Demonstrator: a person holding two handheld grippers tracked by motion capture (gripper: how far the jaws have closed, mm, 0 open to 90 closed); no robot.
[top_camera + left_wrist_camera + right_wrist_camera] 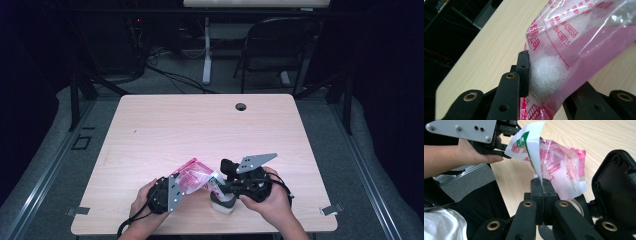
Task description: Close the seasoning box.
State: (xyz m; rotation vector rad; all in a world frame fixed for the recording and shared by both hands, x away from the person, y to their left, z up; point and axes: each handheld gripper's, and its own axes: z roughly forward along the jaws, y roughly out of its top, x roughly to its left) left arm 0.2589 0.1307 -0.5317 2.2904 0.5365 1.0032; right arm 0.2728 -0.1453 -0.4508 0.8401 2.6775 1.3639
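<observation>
Bag: a pink and clear plastic bag (192, 176) with red print was held up off the table (200, 125) near its front edge, stretched between the two grippers; white grains sat inside it (547, 72)
Left gripper: the left gripper (172, 192) had its jaws pinching the bag's lower-left part, pressing in on the lump of grains; in the left gripper view one black jaw lay hard against the plastic
Right gripper: the right gripper (541, 185) had its jaws pressed together on a thin white and green edge of the bag, which rose straight up from between them
Below the bag: a small round white container with a dark band (223, 201) stood on the table just under the right gripper, partly hidden by it
Hands: the left hand (145, 202) and the right hand (272, 200) gripped the tools from the table's near side
Surroundings: a cable hole (241, 106) lay at the table's far edge, well apart from the work; a dark chair (277, 45) stood beyond the table
</observation>
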